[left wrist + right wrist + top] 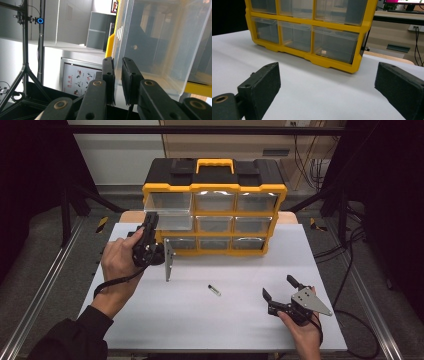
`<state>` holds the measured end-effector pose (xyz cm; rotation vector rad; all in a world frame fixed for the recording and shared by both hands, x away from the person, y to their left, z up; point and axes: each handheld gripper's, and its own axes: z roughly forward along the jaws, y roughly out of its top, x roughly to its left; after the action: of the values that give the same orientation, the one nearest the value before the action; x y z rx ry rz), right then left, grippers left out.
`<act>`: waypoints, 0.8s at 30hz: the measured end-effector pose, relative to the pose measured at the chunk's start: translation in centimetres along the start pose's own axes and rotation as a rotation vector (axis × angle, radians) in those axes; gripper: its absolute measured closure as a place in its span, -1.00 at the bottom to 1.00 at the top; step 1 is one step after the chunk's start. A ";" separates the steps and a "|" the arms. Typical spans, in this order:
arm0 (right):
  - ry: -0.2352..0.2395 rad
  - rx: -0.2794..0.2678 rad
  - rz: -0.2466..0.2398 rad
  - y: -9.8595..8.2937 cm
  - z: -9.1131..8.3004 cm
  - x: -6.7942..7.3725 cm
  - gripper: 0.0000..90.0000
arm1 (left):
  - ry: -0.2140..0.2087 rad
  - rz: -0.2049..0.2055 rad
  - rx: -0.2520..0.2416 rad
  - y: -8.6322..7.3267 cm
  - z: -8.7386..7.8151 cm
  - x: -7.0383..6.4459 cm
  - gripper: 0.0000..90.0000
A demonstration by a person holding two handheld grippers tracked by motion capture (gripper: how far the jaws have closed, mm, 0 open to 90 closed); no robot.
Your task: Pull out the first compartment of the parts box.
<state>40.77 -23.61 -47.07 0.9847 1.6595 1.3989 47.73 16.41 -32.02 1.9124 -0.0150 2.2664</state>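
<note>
My left fingers [130,80] pinch the drawer [169,213] front wall; pulling crooked could jam it, while my right fingers [295,282] idle apart

Small dark item [214,290] on counter [200,320], in front of organizer [215,210]: too small to ID. Pulled-out drawer [160,45] cut off by frame edge.

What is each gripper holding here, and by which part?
Left gripper pinches the pulled-out clear drawer by its front wall; right gripper is open, holding nothing.

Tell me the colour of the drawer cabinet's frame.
Yellow, with a black top; the drawer cabinet shows best in the high view.
</note>
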 end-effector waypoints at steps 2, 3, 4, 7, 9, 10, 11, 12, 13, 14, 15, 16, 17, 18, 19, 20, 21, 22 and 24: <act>0.000 0.000 0.000 0.0 0.0 0.0 -0.85 | 0.000 0.000 0.000 0.0 0.0 0.0 0.79; 0.000 0.000 0.000 0.0 0.0 0.0 -0.85 | 0.002 0.001 -0.002 0.0 -0.1 0.0 0.79; 0.000 0.001 0.000 0.0 0.0 0.0 -0.85 | 0.004 -0.001 -0.003 0.0 -0.2 0.0 0.79; -0.002 0.002 0.000 0.0 0.0 0.0 -0.85 | 0.003 -0.003 -0.003 0.0 -0.3 0.0 0.78; -0.002 0.001 0.001 0.0 0.0 0.0 -0.85 | 0.003 -0.004 -0.002 0.1 -0.4 0.0 0.78; -0.002 0.001 0.001 0.0 0.0 0.0 -0.85 | 0.004 -0.003 -0.006 0.1 -0.5 0.1 0.78; -0.001 0.001 0.001 0.0 0.0 0.0 -0.85 | 0.003 -0.003 -0.004 0.1 -0.6 0.1 0.78; -0.002 0.002 0.001 0.0 0.0 0.0 -0.85 | 0.003 -0.003 -0.005 0.2 -0.7 0.1 0.78; -0.002 0.002 0.000 0.0 0.0 0.0 -0.85 | 0.004 -0.002 -0.006 0.2 -0.7 0.2 0.78; -0.002 0.001 0.001 0.0 0.0 0.0 -0.85 | 0.002 -0.003 -0.006 0.2 -0.8 0.2 0.78; -0.001 0.001 0.001 0.0 0.0 0.0 -0.85 | 0.002 -0.003 -0.006 0.2 -0.8 0.2 0.78; -0.002 0.002 0.000 0.0 0.0 0.0 -0.85 | 0.003 -0.004 -0.006 0.2 -0.9 0.2 0.78; -0.001 0.002 0.000 0.0 0.0 0.0 -0.85 | 0.005 -0.003 -0.007 0.2 -0.9 0.2 0.78; -0.001 0.002 0.000 0.0 0.0 0.0 -0.85 | 0.004 -0.005 -0.008 0.2 -1.0 0.3 0.78; -0.001 0.002 0.000 0.0 0.0 0.0 -0.85 | 0.004 -0.005 -0.008 0.2 -1.0 0.3 0.78; -0.002 0.002 0.000 0.0 0.0 0.0 -0.85 | 0.003 -0.002 -0.008 0.3 -1.1 0.3 0.78; -0.001 0.003 -0.001 0.0 0.0 0.0 -0.85 | 0.003 0.001 -0.008 0.3 -1.1 0.3 0.78; -0.001 0.003 -0.001 0.0 0.0 0.0 -0.85 | 0.003 0.004 -0.010 0.3 -1.2 0.3 0.78; -0.001 0.002 0.000 0.0 0.0 0.0 -0.85 | 0.002 0.002 -0.012 0.4 -1.3 0.2 0.77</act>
<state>40.77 -23.61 -47.07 0.9867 1.6600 1.3966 46.42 16.21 -32.00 1.9048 -0.0306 2.2649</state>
